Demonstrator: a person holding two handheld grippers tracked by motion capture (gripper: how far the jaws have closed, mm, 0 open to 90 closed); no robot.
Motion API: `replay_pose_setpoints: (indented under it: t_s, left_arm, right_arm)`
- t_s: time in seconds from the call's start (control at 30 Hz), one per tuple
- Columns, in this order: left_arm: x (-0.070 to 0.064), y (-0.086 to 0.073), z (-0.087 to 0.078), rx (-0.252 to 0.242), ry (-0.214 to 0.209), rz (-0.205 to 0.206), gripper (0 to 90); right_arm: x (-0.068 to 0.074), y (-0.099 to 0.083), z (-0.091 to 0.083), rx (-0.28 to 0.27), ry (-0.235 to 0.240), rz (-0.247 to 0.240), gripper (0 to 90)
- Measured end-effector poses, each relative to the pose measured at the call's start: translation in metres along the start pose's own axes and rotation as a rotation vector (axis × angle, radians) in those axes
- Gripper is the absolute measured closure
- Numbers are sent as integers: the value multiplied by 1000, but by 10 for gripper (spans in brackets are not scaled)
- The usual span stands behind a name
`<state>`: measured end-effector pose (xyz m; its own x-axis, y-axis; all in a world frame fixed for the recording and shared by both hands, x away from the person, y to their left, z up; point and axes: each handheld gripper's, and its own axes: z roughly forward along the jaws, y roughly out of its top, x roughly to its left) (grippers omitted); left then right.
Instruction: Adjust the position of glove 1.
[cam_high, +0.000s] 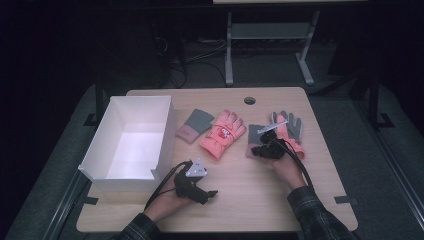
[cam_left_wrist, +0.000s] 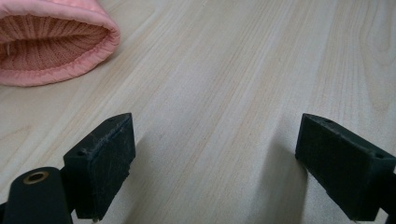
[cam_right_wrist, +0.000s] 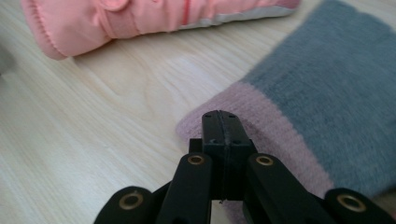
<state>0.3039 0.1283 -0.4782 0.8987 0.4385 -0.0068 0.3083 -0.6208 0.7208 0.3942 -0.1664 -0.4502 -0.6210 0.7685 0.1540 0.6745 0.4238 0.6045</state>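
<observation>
Table: pale wood-grain top (cam_high: 240, 185) with rounded corners and a round cable hole at its far edge.
Box: white, open-topped, rectangular cardboard box (cam_high: 131, 142) on the table's left side, its thin walls upright.
Left gripper: black gripper (cam_left_wrist: 215, 163) held low over bare wood near the table's front, its jaws spread wide with nothing between them; the blocky pads are matte and scuffed.
Right gripper: black gripper (cam_right_wrist: 220, 128) at the cuff of the grey knit glove, its jaws pressed together. Their tips sit at the pink cuff edge, but whether any fabric is caught between them cannot be told.
Grey knit glove: soft, fuzzy grey knit with a ribbed pale-pink cuff (cam_right_wrist: 322, 107), lying flat at the right of the table, partly under a padded salmon-pink glove (cam_high: 290, 131).
Middle pair: a second grey glove with pink cuff (cam_high: 195, 125) just beside another puffy salmon glove (cam_high: 222, 134) with a white and red patch.
Left gripper view: the open mouth of a salmon glove cuff (cam_left_wrist: 51, 42), with its ribbed knit lining and smooth gathered shell.
High view: both hands, plaid sleeves and the trailing cables.
</observation>
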Motion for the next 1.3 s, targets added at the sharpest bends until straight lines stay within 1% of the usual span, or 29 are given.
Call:
replay_pose_setpoints:
  t_s: [0.03, 0.07, 0.17, 0.2, 0.27, 0.37, 0.4, 0.43, 0.47, 0.5, 0.53, 0.57, 0.6, 0.67, 0.77, 0.83, 0.97, 1.0, 1.03, 1.07, 1.1, 1.13, 1.27, 1.3]
  left_arm:
    - [0, 0, 0, 0, 0, 0, 113]
    - [0, 0, 0, 0, 0, 0, 113]
    - [0, 0, 0, 4, 1, 5, 113]
    - [0, 0, 0, 5, 1, 5, 113]
    - [1, 0, 0, 7, 2, 8, 113]
    - [0, 0, 0, 4, 2, 5, 113]
    - [0, 0, 0, 3, 2, 5, 113]
    - [0, 0, 0, 0, 0, 0, 113]
    - [0, 0, 0, 0, 0, 0, 113]
    - [0, 0, 0, 1, 0, -1, 113]
    - [0, 0, 0, 6, 0, 1, 113]
    - [0, 0, 0, 5, 0, 1, 113]
    - [0, 0, 0, 3, 0, 1, 113]
    - [0, 0, 0, 4, -1, 1, 113]
    - [0, 0, 0, 4, -1, 1, 113]
    - [0, 0, 0, 3, 0, 0, 113]
    - [0, 0, 0, 4, 0, 1, 113]
    - [0, 0, 0, 4, -1, 1, 113]
    - [0, 0, 0, 4, -1, 1, 113]
    - [0, 0, 0, 3, 0, 1, 113]
    - [0, 0, 0, 3, 0, 1, 113]
    - [0, 0, 0, 3, -1, 1, 113]
    - [0, 0, 0, 3, 0, 1, 113]
    - [0, 0, 0, 4, 0, 1, 113]
  right_arm:
    - [0, 0, 0, 0, 0, 0, 900]
    - [5, 4, 4, 4, 12, -2, 900]
    - [8, 8, 8, 2, 23, -6, 900]
    - [12, 11, 12, -4, 32, -7, 900]
    - [15, 13, 14, -10, 35, -11, 900]
    - [14, 14, 12, -21, 33, -18, 900]
    - [11, 14, 8, -32, 28, -12, 900]
    - [3, 14, -1, -63, 15, 10, 900]
    - [3, 14, -1, -63, 15, 10, 900]
    - [-1, 13, -6, -78, 7, 15, 884]
    - [-9, 12, -11, -84, -17, 26, 760]
    - [-11, 12, -12, -72, -26, 36, 731]
    - [-15, 12, -13, -71, -35, 39, 725]
    - [-18, 11, -12, -72, -33, 50, 697]
    - [-16, 11, -6, -53, -44, 34, 659]
    - [-14, 11, -1, -38, -51, 32, 655]
    - [-12, 12, 8, -6, -70, 19, 670]
    - [-12, 12, 10, -2, -68, 19, 676]
    - [-13, 11, 11, 1, -60, 34, 688]
    - [-13, 11, 11, 5, -53, 41, 720]
    - [-13, 11, 11, 5, -53, 41, 720]
    - [-13, 10, 12, -1, -42, 46, 741]
    - [-12, 9, 12, 7, -42, 49, 815]
    - [-13, 8, 12, 1, -41, 47, 827]
